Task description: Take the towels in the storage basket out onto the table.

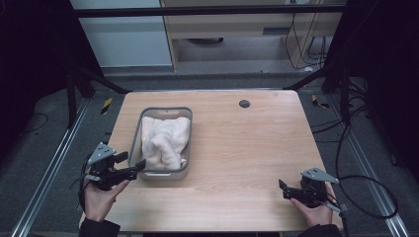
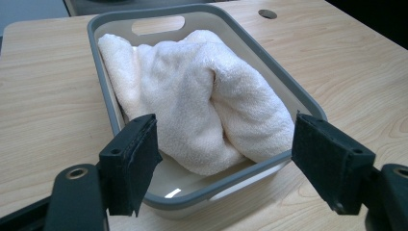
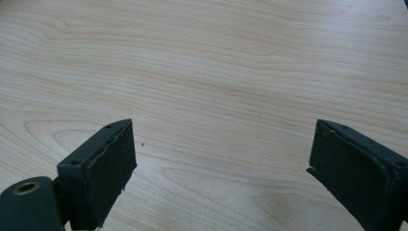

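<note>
A grey plastic basket [image 1: 186, 129] stands on the left half of the wooden table, with a crumpled white towel [image 1: 165, 140] lying inside it. In the left gripper view the towel [image 2: 207, 103] fills most of the basket [image 2: 308, 98]. My left gripper [image 1: 134, 165] is open at the basket's near left corner, its jaws [image 2: 223, 166] spread wide over the near rim with nothing between them. My right gripper [image 1: 283, 190] is open near the table's front right edge, low over bare wood [image 3: 221, 163].
A dark round hole [image 1: 244, 103] sits in the tabletop at the back, right of the basket. Bare wooden table [image 1: 247, 148] stretches between the basket and my right gripper. Cables [image 1: 365, 187] trail off the table's right side.
</note>
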